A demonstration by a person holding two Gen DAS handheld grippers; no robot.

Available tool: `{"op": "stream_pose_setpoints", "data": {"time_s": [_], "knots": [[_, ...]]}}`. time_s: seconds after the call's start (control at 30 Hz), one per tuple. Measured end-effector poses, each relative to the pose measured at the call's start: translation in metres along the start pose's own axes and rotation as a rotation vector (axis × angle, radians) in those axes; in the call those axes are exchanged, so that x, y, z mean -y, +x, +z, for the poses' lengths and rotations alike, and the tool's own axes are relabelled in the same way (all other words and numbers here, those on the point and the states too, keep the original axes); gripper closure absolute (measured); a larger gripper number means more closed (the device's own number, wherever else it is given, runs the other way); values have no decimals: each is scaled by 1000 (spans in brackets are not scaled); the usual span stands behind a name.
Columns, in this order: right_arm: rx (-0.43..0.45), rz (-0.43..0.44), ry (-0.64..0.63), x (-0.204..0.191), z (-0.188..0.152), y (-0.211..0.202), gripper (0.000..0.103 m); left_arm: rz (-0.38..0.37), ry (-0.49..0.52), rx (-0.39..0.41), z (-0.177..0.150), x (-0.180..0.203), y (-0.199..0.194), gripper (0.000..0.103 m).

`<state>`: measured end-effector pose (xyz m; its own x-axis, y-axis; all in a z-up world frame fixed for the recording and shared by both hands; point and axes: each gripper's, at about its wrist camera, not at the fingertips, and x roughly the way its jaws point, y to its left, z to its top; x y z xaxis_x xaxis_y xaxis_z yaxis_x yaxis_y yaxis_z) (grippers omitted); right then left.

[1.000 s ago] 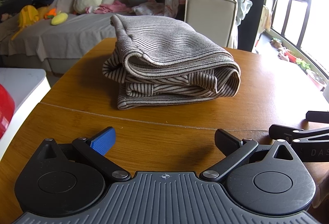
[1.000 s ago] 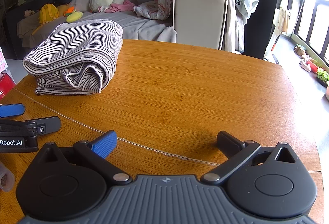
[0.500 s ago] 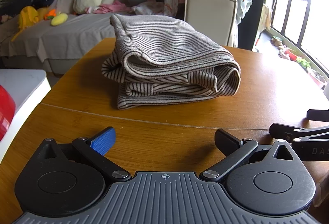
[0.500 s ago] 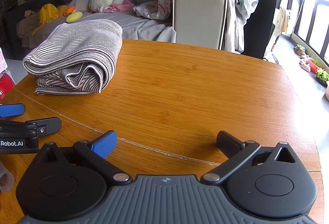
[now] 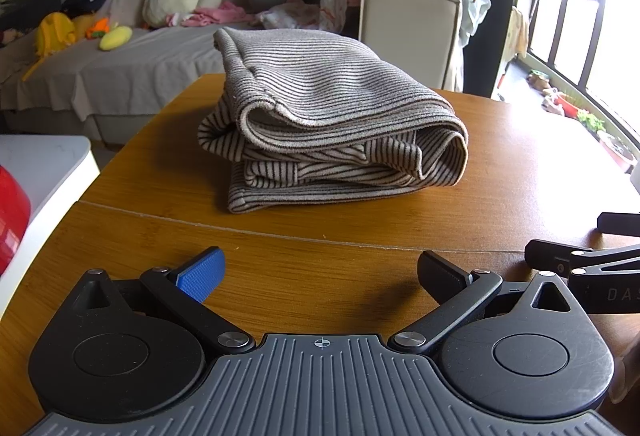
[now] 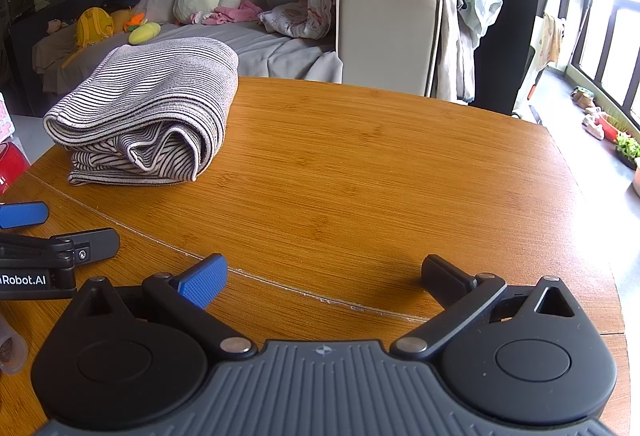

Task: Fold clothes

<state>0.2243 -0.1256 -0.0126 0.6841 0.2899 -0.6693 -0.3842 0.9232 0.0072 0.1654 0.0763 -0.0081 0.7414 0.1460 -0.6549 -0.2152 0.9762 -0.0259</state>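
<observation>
While both tools rest low over the wooden table point(image 6: 360, 164), neither holds anything: the left gripper point(image 5: 320, 272) has its jaws spread wide, and the right gripper point(image 6: 324, 274) likewise. Folded into a thick bundle, the striped garment point(image 5: 320, 132) lies on the table ahead of the left gripper, well apart from its fingertips. Behind the table stands a sofa point(image 6: 248, 48) heaped with what appears to be loose laundry.
</observation>
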Motion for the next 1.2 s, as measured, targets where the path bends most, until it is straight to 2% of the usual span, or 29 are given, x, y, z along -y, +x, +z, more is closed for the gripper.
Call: {"op": "stream_pose_setpoints", "data": {"time_s": [1.2], "knots": [[0,1,-1,2,1,1,0,-2,-2,1,0,-1,-1,0]]}}
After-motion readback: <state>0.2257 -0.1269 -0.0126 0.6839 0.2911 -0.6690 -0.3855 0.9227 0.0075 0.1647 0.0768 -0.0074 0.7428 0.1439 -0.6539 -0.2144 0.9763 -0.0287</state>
